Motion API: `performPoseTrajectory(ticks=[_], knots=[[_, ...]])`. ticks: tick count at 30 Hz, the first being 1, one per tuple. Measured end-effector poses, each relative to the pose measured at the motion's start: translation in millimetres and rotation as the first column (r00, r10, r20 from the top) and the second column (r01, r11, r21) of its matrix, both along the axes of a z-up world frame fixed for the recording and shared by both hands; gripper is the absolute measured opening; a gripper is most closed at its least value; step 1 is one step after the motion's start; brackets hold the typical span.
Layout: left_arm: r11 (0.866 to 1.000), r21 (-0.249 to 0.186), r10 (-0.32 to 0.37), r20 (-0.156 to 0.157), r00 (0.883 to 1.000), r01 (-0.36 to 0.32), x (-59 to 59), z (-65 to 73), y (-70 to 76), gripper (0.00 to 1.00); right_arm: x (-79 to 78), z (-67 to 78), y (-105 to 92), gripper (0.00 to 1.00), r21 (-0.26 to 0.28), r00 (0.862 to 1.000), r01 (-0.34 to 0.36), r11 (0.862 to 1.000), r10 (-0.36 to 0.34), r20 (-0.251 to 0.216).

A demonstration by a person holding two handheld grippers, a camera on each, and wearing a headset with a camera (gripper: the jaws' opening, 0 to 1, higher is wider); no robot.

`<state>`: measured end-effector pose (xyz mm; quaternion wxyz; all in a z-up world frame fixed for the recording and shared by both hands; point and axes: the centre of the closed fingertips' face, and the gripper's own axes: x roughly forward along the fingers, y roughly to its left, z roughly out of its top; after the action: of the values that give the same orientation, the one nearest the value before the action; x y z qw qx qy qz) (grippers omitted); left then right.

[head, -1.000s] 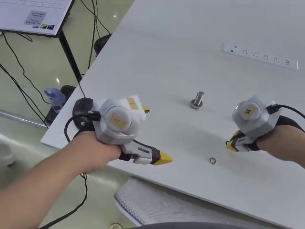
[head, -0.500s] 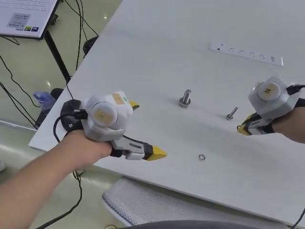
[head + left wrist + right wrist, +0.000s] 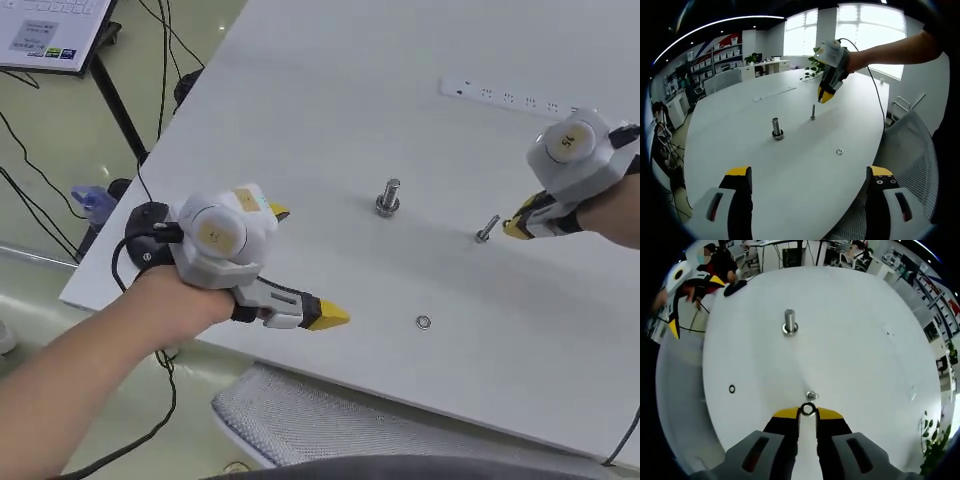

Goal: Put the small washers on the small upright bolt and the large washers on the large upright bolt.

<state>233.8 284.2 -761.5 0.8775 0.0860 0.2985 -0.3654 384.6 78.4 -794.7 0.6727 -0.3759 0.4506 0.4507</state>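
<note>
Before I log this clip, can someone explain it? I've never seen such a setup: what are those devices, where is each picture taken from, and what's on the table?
No robot here: a person holds hand-operated tongs in each hand. One picture comes from a headset camera looking down; the two round ones come from cameras riding on the tongs. On the white table stand a large bolt and a small bolt, with a loose washer lying nearby and a power strip farther back. The left tongs are open and empty. The right tongs pinch a second washer close to the small bolt.
</note>
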Motion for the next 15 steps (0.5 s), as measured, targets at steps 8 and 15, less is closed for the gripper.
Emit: performPoseTrajectory(ticks=[8,15], knots=[[1.000,-0.004,-0.003,-0.004,1.000,0.003,0.3,-1.9,-1.4,0.98,10.4,-5.7,4.8,0.13,-0.012,1.000,-0.015,1.000,0.015,-0.001],[1.000,-0.005,-0.008,-0.005,1.000,0.008,2.7,-3.3,-3.3,0.99,12.1,-10.9,7.7,0.13,-0.030,0.999,-0.034,0.999,0.035,0.006]])
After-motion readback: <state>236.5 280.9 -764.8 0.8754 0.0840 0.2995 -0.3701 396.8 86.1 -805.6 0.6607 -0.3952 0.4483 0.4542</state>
